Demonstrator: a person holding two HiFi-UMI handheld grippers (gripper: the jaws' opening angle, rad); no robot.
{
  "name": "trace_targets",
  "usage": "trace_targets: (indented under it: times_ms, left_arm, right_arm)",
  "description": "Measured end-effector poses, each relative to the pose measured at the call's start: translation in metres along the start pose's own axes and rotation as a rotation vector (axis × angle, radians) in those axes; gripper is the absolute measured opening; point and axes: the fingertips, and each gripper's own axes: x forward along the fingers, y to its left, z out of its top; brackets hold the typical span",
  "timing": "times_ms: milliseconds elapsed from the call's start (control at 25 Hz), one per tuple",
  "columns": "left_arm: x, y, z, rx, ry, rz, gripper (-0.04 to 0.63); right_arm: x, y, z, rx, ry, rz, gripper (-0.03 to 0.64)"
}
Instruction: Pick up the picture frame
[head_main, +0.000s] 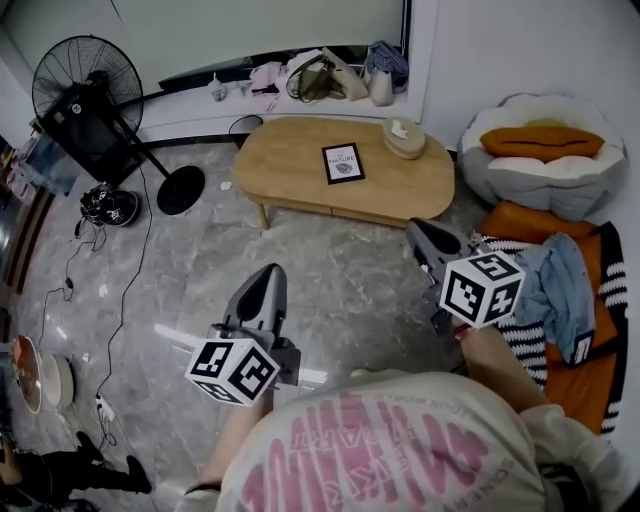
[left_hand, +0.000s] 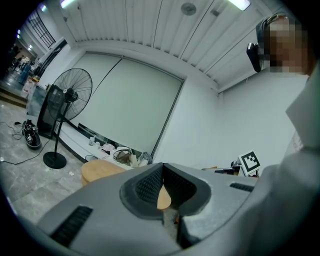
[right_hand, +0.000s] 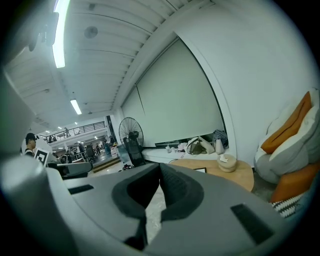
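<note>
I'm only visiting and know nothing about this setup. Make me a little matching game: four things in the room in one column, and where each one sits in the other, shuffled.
Things:
1. picture frame
2. standing fan
3. orange cushion
4. blue cloth

Places:
A. on the white armchair
B. lying on the wooden table
C. on the floor, left of that table
D. on the striped cover

Pairs: 1-B, 2-C, 3-A, 4-D
</note>
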Motion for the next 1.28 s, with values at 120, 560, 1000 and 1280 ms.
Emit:
trace_targets:
  times_ms: [120,560,1000,1280]
  left_arm:
    - [0.019,0.002,0.0,-0.004,-0.003,-0.005,0.003]
    - [0.076,0.032,-0.011,-0.021,0.062,-0.017,0.003]
    - [0.179,0.098,0.037,-0.015,0.106,-0.113,0.003]
    - [0.235,0.141,0.084,0.016,0.074,-0.174,0.003]
  right_arm:
    - [0.013,-0.008,0.006,0.001,-0.002,0.012,0.006]
    - [0.062,-0.027,-0.011,0.061,0.038,0.016,0.006]
    - [0.157,-0.054,0.031,0.095,0.035,-0.07,0.006]
    - [0.217,-0.059,0.069,0.071,-0.018,-0.101,0.006]
